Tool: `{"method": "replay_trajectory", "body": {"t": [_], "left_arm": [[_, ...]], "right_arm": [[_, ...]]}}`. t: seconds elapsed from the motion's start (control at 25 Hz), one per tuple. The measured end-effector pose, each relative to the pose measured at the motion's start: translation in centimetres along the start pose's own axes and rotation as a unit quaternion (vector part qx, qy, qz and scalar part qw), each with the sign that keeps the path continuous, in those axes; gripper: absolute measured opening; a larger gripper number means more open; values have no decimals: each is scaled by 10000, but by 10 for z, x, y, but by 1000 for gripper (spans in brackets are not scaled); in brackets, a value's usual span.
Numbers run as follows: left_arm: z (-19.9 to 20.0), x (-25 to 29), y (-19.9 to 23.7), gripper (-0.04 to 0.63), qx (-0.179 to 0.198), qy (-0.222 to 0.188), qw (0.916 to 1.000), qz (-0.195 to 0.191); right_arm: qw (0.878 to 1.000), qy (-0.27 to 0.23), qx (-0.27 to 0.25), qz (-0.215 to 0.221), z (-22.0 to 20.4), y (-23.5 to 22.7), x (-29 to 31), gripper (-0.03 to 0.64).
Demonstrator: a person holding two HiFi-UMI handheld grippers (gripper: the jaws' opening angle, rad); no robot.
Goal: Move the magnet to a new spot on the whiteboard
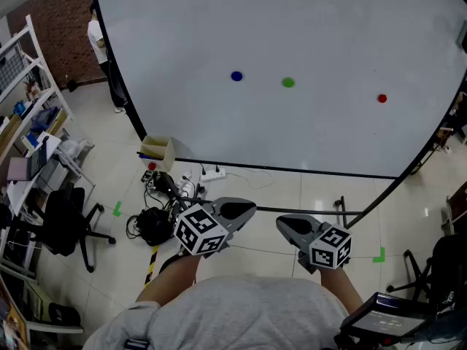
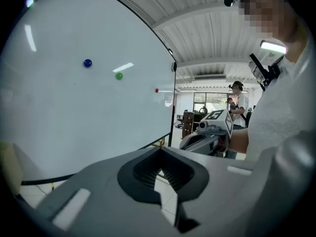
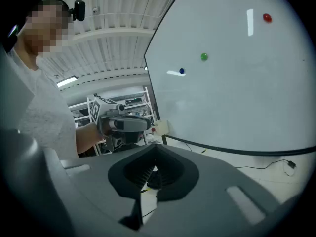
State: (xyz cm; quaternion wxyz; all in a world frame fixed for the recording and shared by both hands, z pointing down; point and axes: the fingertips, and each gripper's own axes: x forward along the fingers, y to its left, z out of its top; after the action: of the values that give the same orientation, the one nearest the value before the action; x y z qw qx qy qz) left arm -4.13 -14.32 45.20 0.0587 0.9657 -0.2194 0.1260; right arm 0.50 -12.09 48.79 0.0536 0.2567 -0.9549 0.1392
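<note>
The task stood at its opening step: no magnet had been taken. The left claw (image 1: 246,208) and the right claw (image 1: 284,225) were held low, close to the person's body and well apart from the whiteboard (image 1: 314,20). Each had its jaws together with nothing between them. On the board sat a blue magnet (image 1: 236,76), a green magnet (image 1: 288,82) and a red magnet (image 1: 381,98); which one was meant could not be determined. The next move likely called for raising one claw to the board, opening it, and closing it on a magnet.
</note>
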Motion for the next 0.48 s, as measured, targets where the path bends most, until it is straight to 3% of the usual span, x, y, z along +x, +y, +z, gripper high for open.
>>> {"method": "replay_trajectory", "body": {"t": [0.24, 0.48], "left_arm": [[-5, -4, 60, -15, 45, 52, 9997, -224], [-9, 14, 84, -15, -65, 39, 9992, -401]], "right_arm": [[9997, -113, -161, -136, 25, -32, 54, 3], [9931, -621, -179, -982, 50, -78, 47, 3]]}}
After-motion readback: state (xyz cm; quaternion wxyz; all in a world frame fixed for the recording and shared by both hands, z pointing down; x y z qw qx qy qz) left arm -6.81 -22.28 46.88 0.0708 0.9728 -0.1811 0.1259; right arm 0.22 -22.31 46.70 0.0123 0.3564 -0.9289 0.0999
